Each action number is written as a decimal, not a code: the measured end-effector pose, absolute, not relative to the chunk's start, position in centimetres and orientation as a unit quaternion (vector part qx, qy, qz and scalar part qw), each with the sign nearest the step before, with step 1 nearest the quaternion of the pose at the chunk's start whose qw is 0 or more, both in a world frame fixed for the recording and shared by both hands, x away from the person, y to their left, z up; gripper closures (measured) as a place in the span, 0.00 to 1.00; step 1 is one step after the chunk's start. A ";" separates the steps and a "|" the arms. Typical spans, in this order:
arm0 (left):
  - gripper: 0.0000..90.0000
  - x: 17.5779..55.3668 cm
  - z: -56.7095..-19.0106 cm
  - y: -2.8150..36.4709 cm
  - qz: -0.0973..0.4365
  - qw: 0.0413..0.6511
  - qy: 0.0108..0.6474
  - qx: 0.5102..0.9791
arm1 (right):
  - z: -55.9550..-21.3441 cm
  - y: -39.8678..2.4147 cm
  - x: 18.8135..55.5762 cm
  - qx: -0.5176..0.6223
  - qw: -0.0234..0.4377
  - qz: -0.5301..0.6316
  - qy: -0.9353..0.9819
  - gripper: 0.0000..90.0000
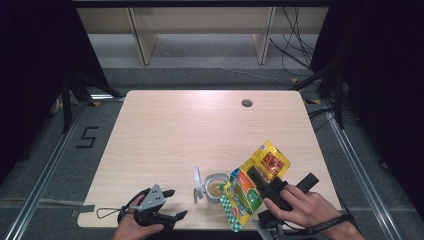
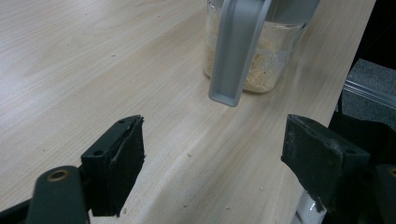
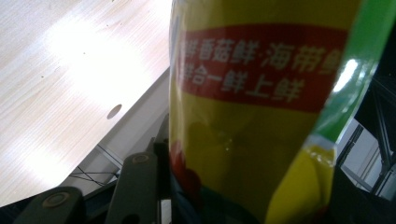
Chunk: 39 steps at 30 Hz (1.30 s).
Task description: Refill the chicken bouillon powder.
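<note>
L gripper [image 1: 167, 207] at near-left desk edge, held in person's L hand [image 1: 131, 226], resting low over the desk; fingers [image 2: 119, 163] spread wide, nothing between them. In left gripper view the glass jar [image 2: 254, 60] sits just ahead of the fingers, pale granules inside, a grey metal clasp/handle piece [image 2: 236, 51] hanging down its front. A few loose crumbs on the desk [image 2: 84, 70] near the fingers.

R gripper [image 1: 262, 187] near-right, in person's R hand [image 1: 305, 207], black strap at the wrist. Its fingers pinch the yellow-green pouch [image 1: 255, 182] at mid-body; pouch held off the desk, tilted, lower end at the jar's right side over the near edge, top end up and to the far right. In high view the jar [image 1: 216, 189] stands open on the desk, round lid [image 1: 197, 184] swung out to its left, pouch's lower corner right at the jar rim; touching or not, can't tell.

Label: right gripper view shows pouch [image 3: 261, 116] close up, red band w/ white Chinese chars, readable part approx "香菇鲜·海带鲜" top line, "合一鲜上鲜" below; left edge cut off. Green strip on the right side. Brand not legible. High view: red/orange pic panels on the pouch, too small to read.

Farther: bare desk middle, round cable hole [image 1: 247, 103] at far right. Floor left of desk has black "5" marking [image 1: 86, 137]. Beyond: wooden shelf legs [image 1: 142, 40], cables [image 1: 295, 55] on the floor.
</note>
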<state>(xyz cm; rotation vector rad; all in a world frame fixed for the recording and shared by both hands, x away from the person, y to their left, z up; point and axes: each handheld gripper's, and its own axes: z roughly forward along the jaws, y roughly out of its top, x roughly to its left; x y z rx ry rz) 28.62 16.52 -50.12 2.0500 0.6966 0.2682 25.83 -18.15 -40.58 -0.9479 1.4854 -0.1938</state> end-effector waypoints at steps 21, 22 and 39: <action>0.23 28.6 -50.2 16.5 0.111 0.465 0.284 0.831 | -40.3 -17.8 26.1 -0.432 0.623 -0.092 0.646 0.66; 0.23 28.6 -50.2 16.5 0.114 0.463 0.284 0.832 | -40.5 -17.9 26.2 -0.424 0.629 -0.075 0.648 0.66; 0.23 28.7 -50.2 16.5 0.116 0.462 0.283 0.833 | -40.6 -18.5 26.1 -0.406 0.631 -0.075 0.657 0.66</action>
